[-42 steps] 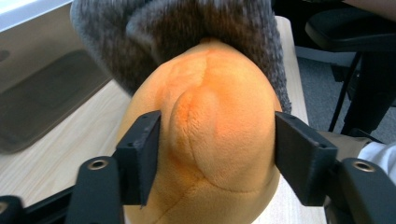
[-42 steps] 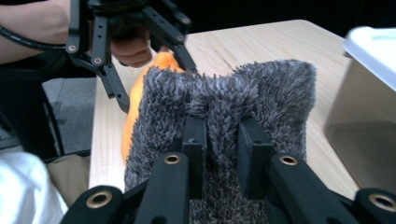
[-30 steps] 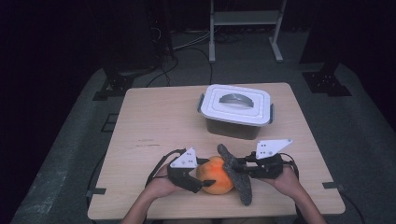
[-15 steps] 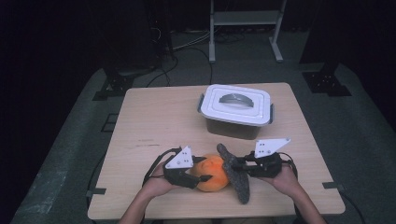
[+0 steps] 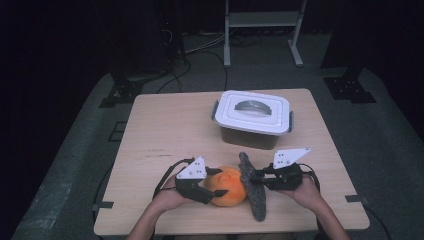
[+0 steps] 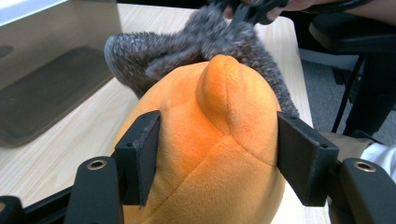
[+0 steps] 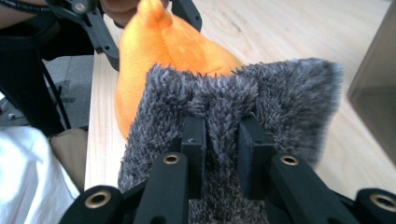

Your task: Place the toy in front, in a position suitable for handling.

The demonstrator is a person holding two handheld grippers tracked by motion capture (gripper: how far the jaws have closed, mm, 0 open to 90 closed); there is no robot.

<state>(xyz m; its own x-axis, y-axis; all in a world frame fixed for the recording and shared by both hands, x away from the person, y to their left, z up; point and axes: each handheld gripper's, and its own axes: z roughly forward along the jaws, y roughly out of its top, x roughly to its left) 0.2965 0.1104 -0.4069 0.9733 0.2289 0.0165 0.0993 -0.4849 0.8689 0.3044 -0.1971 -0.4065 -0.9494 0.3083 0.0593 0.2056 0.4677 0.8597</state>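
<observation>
An orange plush toy [image 5: 228, 187] lies near the table's front edge, and my left gripper [image 5: 216, 182] is shut on it, jaws pressing both its sides [image 6: 219, 154]. A grey furry cloth [image 5: 251, 187] drapes just right of the toy, touching it. My right gripper [image 5: 256, 178] is shut on a pinched fold of that cloth [image 7: 223, 122]. In the right gripper view the orange plush toy [image 7: 168, 51] sits right behind the cloth, with the left gripper beyond it.
A closed plastic box with a white lid [image 5: 252, 118] stands behind the grippers on the wooden table [image 5: 165, 130]. Its translucent wall [image 6: 51, 70] is close on the left in the left gripper view. A metal rack's legs [image 5: 260, 30] stand on the floor beyond.
The orange toy and my left gripper have shifted slightly left; the right gripper and the grey cloth have stayed about where they were.
</observation>
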